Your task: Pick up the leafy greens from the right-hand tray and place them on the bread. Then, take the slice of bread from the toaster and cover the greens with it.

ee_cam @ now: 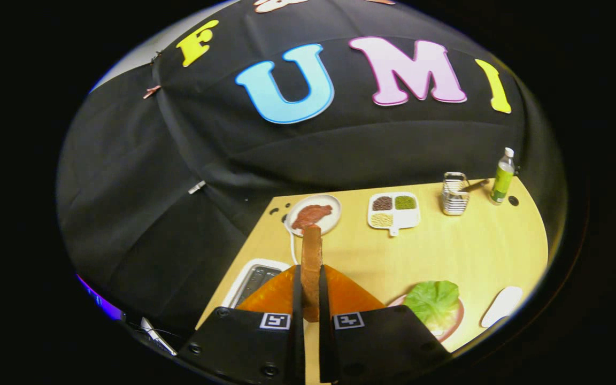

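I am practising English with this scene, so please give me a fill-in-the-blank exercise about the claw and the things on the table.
1. The claw is shut on a slice of ____, held on edge between its fingers.
2. The leafy greens lie on a ____ beside the claw.
3. The divided tray sits between the plate with the reddish food and the wire ____.
4. A ____ bottle stands beyond the wire rack, near the table's far corner.

Missing words: bread; plate; rack; green

The gripper (311, 315) is raised above the table, fingers (278, 299) clamped on a bread slice (311, 267).
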Available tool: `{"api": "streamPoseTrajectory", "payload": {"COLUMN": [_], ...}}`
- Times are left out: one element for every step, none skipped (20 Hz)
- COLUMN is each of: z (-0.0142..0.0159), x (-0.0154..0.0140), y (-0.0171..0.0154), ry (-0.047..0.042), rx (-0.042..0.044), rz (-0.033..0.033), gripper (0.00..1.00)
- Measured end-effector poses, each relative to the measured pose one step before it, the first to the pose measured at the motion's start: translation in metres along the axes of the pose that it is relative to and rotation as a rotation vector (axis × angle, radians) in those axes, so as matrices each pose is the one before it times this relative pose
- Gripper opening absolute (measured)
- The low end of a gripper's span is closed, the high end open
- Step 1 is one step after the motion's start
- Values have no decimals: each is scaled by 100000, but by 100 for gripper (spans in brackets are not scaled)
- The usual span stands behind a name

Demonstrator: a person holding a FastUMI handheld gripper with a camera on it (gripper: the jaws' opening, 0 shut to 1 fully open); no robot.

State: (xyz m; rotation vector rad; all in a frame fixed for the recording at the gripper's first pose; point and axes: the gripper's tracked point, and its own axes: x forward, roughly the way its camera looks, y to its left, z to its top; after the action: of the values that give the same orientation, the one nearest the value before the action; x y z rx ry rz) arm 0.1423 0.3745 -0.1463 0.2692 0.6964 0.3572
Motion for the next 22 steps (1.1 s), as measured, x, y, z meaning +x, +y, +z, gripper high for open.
{"api": "streamPoseTrajectory", "payload": {"z": [-591,-459,-753,-656,-621,-665,-718,-554,-497,-650,-541,-479,-492,-491,-631,-593,-418,-349,-204,-67,-239,-25], "x": [-3,9,212,76,230,277,125,172,227,165,104,76,119,131,12,79,101,207,196,66,106,-126], "y": [-1149,-1459,-1477,-960,-954,-1197,-1297,-1132,-1015,-918,-876,-790,-892,-973,-1099,-1081,-895,-746,-722,-864,-1096,-709], "ry": [669,1058,2417,1572,1506,1430,1560,802,949,1059,1066,711,809,847,1131,887,730,556,630,481,694,17], "rx": [1535,1916,2921,2946,2286,1301,1041,843,360,280,869,1232,1274,1319,1619,1494,1844,2194,2302,2295,1979,1840], "rz": [-1383,-1351,-1355,5,430,-115,-307,-407,-294,-95,129,-47,-128,-503,-1104,-1053,-630,-266,-497,-1667,-2674,-913], "gripper": [15,15,15,15,15,15,15,15,15,15,15,15,15,15,15,15,15,15,15,15,22,29]}}
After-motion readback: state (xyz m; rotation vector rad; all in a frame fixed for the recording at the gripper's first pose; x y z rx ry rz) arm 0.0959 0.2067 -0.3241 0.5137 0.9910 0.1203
